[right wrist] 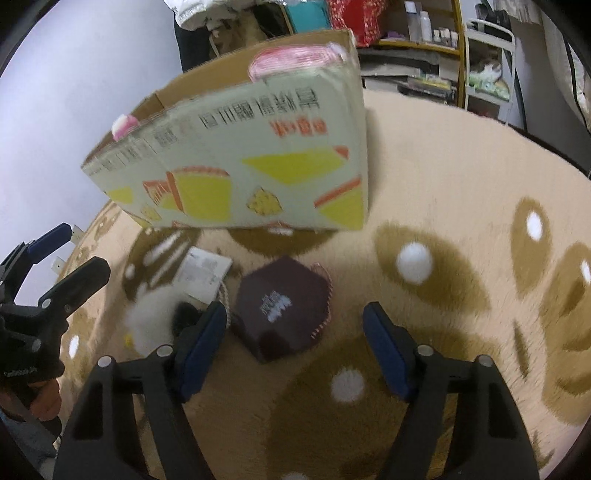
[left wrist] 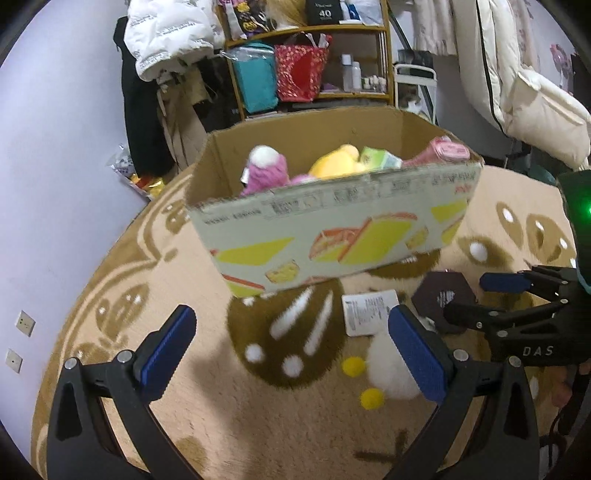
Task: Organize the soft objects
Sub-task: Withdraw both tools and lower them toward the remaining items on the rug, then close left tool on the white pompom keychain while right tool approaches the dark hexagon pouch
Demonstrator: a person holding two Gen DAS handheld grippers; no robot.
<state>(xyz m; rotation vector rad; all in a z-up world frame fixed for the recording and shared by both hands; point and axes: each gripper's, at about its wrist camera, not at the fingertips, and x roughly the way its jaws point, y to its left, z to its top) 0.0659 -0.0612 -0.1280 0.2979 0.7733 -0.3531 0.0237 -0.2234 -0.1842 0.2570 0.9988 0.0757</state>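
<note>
A cardboard box (left wrist: 325,225) with yellow and orange cake prints on its side stands on a beige rug (left wrist: 207,413) patterned with brown shapes and white dots. Inside the box, against its left end, lies a pink and white plush (left wrist: 264,170); a yellow plush (left wrist: 338,162) sits near the middle, a pale green packet (left wrist: 378,158) just beside it, and a pink striped soft item (left wrist: 441,149) fills the right end, rising above the rim.

On the rug in front of the box, toward its right half, lie three things close together: a white card with printed text (left wrist: 369,310), a dark hexagonal box (right wrist: 282,306) with a braided cord along its edge, and a white fluffy plush (left wrist: 391,369) with two yellow pompom feet (left wrist: 354,365). The card touches the fluffy plush's far side; the hexagonal box lies just to the right of both.

The left gripper (left wrist: 291,354) hangs above the rug with its blue-padded fingers spread wide, holding nothing; its right finger (left wrist: 415,354) overlaps the white plush in view, though contact cannot be told. The right gripper (right wrist: 295,350) is likewise spread and bare, hovering over the rug with the hexagonal box seen between and beyond its fingers, nearer the left pad (right wrist: 201,350).

Behind the box, a wooden shelf (left wrist: 369,29) holds a teal bag (left wrist: 255,81) and a red patterned bag (left wrist: 299,72).
</note>
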